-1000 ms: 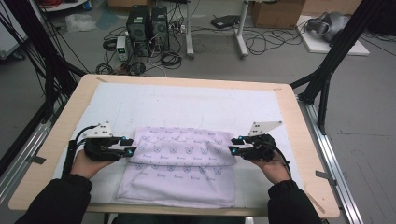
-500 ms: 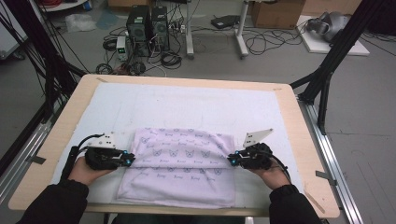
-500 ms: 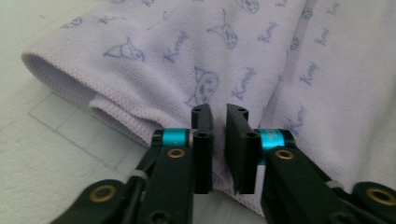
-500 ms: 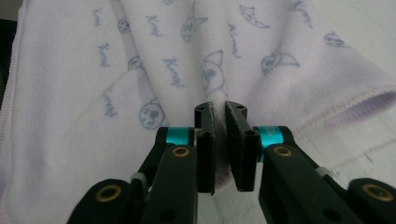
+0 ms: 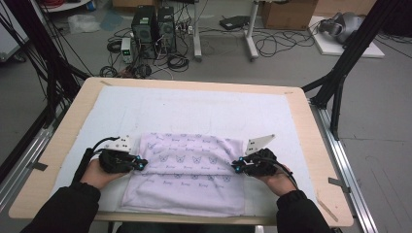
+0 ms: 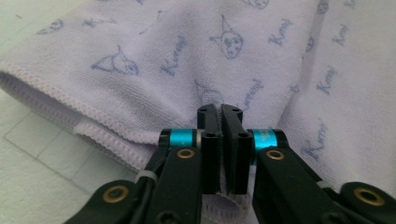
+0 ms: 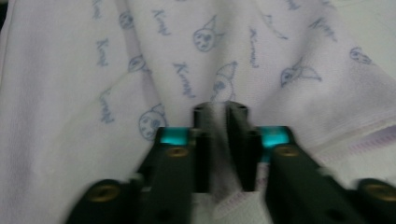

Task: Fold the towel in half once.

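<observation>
your left gripper [image 6: 221, 149] is clamped on the stitched hem of the pale lilac printed terry towel [image 5: 187, 177], cloth pinched btwn the jaws. your right gripper [image 7: 219, 149] pinches the opposite edge likewise. towel lies half-folded on the white mat [image 5: 194, 109] over the wooden table [image 5: 311, 126], near your side.

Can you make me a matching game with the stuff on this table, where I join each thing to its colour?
Things:
1. towel
2. table edge
3. left gripper jaws
4. rings beside the jaws

Colours:
A. black
B. light wood
C. bright blue
D. pale purple with little printed faces

Pairs: 1-D, 2-B, 3-A, 4-C
</observation>
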The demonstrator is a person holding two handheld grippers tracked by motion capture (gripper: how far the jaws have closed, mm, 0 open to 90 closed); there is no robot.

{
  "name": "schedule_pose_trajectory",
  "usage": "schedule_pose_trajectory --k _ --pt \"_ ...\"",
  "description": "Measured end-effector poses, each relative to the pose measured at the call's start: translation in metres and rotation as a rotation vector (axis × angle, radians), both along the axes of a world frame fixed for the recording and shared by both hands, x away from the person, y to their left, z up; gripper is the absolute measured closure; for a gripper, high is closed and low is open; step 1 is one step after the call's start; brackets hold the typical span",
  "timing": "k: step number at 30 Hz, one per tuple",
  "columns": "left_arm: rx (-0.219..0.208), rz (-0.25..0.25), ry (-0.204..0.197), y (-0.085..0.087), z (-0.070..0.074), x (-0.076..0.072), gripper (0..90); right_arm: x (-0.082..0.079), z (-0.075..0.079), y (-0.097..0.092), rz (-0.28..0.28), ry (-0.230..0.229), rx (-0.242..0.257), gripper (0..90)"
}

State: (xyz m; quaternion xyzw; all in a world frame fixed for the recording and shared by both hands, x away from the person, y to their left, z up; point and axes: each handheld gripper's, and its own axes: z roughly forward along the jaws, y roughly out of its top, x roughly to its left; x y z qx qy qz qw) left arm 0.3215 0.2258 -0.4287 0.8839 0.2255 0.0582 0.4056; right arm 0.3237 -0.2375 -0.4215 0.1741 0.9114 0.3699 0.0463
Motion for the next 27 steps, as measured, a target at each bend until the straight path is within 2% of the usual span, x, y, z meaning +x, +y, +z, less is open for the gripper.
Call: schedule_pose_trajectory --k 2,4,6,8,9,10,11,12,13,14,15,17,20,22,24,25,27 --pt "-0.029 0.037 -0.035 0.005 0.007 0.004 87.4 0.005 0.004 -0.001 -0.009 -0.001 0.012 86.3" --pt "-0.059 0.084 -0.065 0.008 0.016 0.014 87.5 0.012 0.012 -0.005 -0.043 -0.025 0.031 86.4" --pt "-0.102 0.148 -0.105 0.007 0.027 0.029 87.5 0.027 0.024 -0.008 -0.075 -0.042 0.058 86.4" --pt "-0.131 0.203 -0.142 0.006 0.034 0.044 87.6 0.044 0.033 -0.005 -0.086 -0.056 0.051 86.5" --pt "-0.138 0.238 -0.176 0.004 0.038 0.054 87.6 0.052 0.035 -0.004 -0.094 -0.06 0.046 86.5" --pt "-0.138 0.29 -0.208 0.002 0.042 0.068 87.5 0.064 0.04 -0.002 -0.116 -0.09 0.034 86.6" --pt "-0.139 0.349 -0.229 -0.001 0.046 0.083 87.3 0.078 0.045 -0.002 -0.153 -0.124 0.034 86.4" --pt "-0.131 0.426 -0.268 -0.002 0.051 0.1 85.8 0.095 0.051 -0.002 -0.221 -0.134 0.047 83.7" --pt "-0.122 0.483 -0.273 -0.003 0.052 0.109 79.4 0.113 0.058 -0.004 -0.31 -0.145 0.069 76.7" --pt "-0.128 0.542 -0.25 -0.001 0.051 0.118 68.5 0.12 0.06 -0.005 -0.345 -0.143 0.083 74.4" --pt "-0.123 0.558 -0.233 0.002 0.049 0.123 66.2 0.126 0.06 -0.006 -0.373 -0.126 0.092 71.6" --pt "-0.1 0.547 -0.204 0.011 0.045 0.125 66.1 0.125 0.056 -0.004 -0.362 -0.112 0.076 69.8" --pt "-0.107 0.513 -0.175 0.02 0.037 0.115 62.8 0.115 0.048 -0.004 -0.329 -0.106 0.087 67.7" --pt "-0.119 0.498 -0.169 0.023 0.033 0.108 62.0 0.109 0.041 -0.006 -0.316 -0.073 0.102 65.3" --pt "-0.109 0.466 -0.148 0.024 0.029 0.102 61.4 0.104 0.036 -0.006 -0.298 -0.053 0.111 64.3" --pt "-0.098 0.455 -0.15 0.023 0.026 0.099 61.2 0.102 0.034 -0.006 -0.295 -0.045 0.114 63.5" --pt "-0.103 0.439 -0.124 0.022 0.024 0.096 61.7 0.097 0.03 -0.005 -0.289 -0.028 0.105 63.5"
